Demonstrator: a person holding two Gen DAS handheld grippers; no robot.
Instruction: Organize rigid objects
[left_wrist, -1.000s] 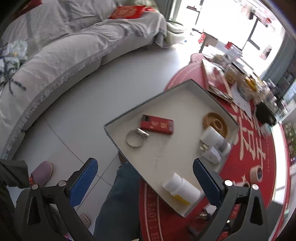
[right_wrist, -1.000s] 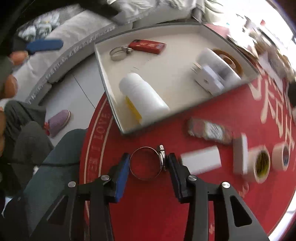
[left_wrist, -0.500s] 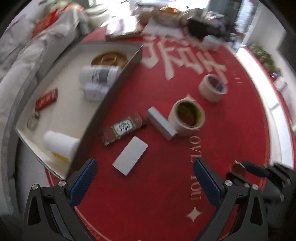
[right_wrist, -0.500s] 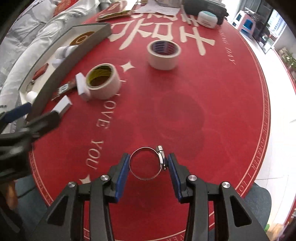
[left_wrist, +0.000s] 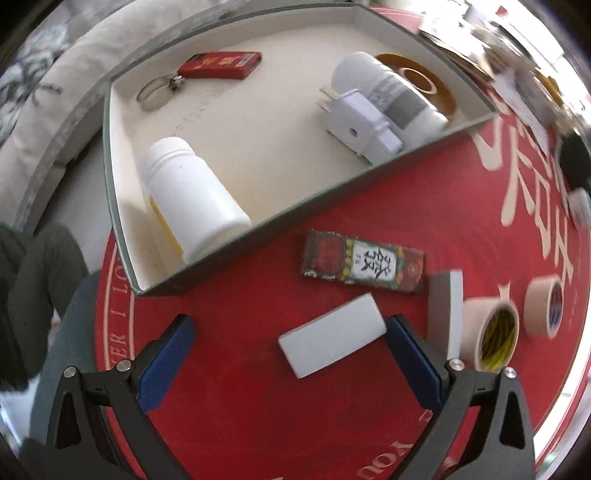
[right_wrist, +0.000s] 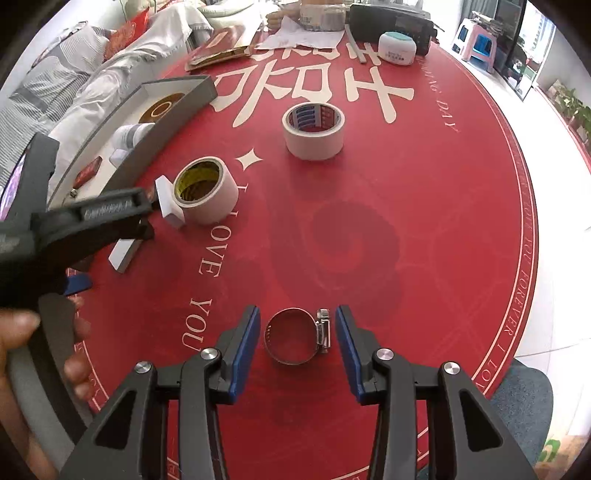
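Note:
My left gripper (left_wrist: 290, 354) points straight down and stands open over the red table. A white rectangular block (left_wrist: 332, 334) lies flat between its blue fingers, touching neither. My right gripper (right_wrist: 297, 336) is shut on a metal hose clamp (right_wrist: 293, 339) just above the red tablecloth (right_wrist: 406, 221). The grey tray (left_wrist: 332, 195) holds a white bottle (left_wrist: 192, 192), a red lighter box (left_wrist: 221, 64), a second hose clamp (left_wrist: 155, 90), a white plug adapter (left_wrist: 358, 122), a labelled bottle (left_wrist: 388, 92) and a brown ring (left_wrist: 417, 79).
Beside the block lie a patterned red box (left_wrist: 364, 266), a grey-white block (left_wrist: 445, 314) and two tape rolls (right_wrist: 205, 190) (right_wrist: 314, 131). A hand (right_wrist: 22, 343) holds the left gripper at the right wrist view's left edge. Papers, a white jar (right_wrist: 397, 48) and a black case crowd the far side.
The left gripper swung from above the tray's far side to the table and sank over the white block. The right gripper carried the clamp away from the tray, then stopped.

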